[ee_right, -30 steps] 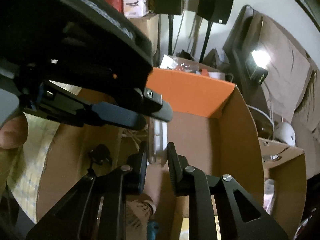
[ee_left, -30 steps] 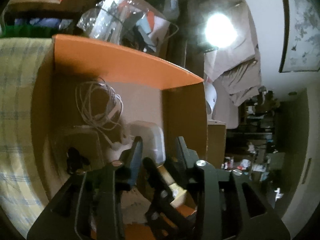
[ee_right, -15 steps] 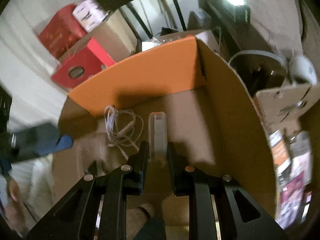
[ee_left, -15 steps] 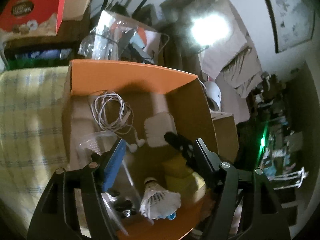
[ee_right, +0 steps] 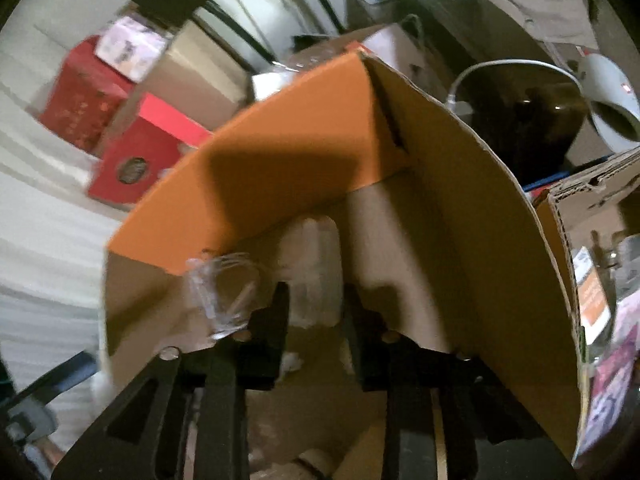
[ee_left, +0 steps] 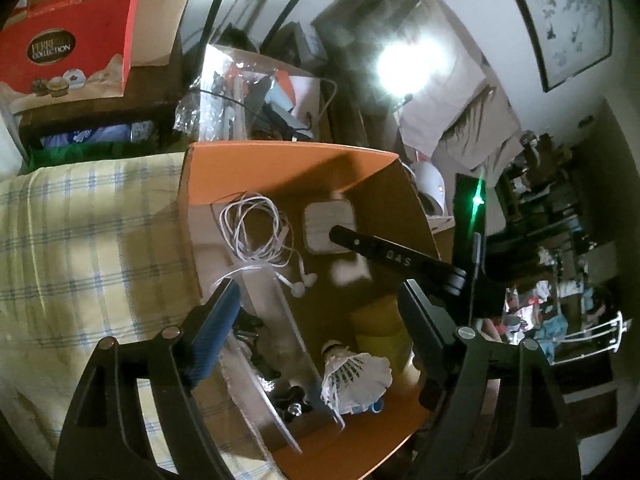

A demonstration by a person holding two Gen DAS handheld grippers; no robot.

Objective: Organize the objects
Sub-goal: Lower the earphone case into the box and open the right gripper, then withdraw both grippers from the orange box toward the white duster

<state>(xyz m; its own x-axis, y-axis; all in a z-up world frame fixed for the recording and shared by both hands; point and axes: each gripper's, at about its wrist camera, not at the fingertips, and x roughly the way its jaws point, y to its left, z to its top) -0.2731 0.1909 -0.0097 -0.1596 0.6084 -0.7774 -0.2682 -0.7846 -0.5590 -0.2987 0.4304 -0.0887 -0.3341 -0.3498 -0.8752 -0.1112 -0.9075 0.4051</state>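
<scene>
An orange cardboard box [ee_left: 280, 168] sits on a yellow checked cloth [ee_left: 88, 248]. On its floor lie coiled white earphones [ee_left: 256, 232], a white square case [ee_left: 320, 224], a shuttlecock [ee_left: 356, 376], a yellow sponge [ee_left: 380, 320], clear plastic packaging [ee_left: 276, 344] and small black clips [ee_left: 256, 328]. My left gripper [ee_left: 318, 290] hovers above the box, its jaws opening wide with nothing between them. My right gripper [ee_right: 316, 292] reaches deep inside the box [ee_right: 280, 152]. Its jaws are opening, and the white case [ee_right: 312, 264] lies loose between them.
Behind the box lie a bag of cables [ee_left: 248, 96] and a red chocolate box [ee_left: 68, 56]. A clear plastic cup [ee_right: 228, 292] stands left of my right fingers. A white round device [ee_left: 428, 184] and another carton [ee_right: 592, 200] sit to the right.
My left gripper rose out of the box and opened. My right gripper carried the white case, gripped edge-on, down into the box and let go of it; it now lies flat.
</scene>
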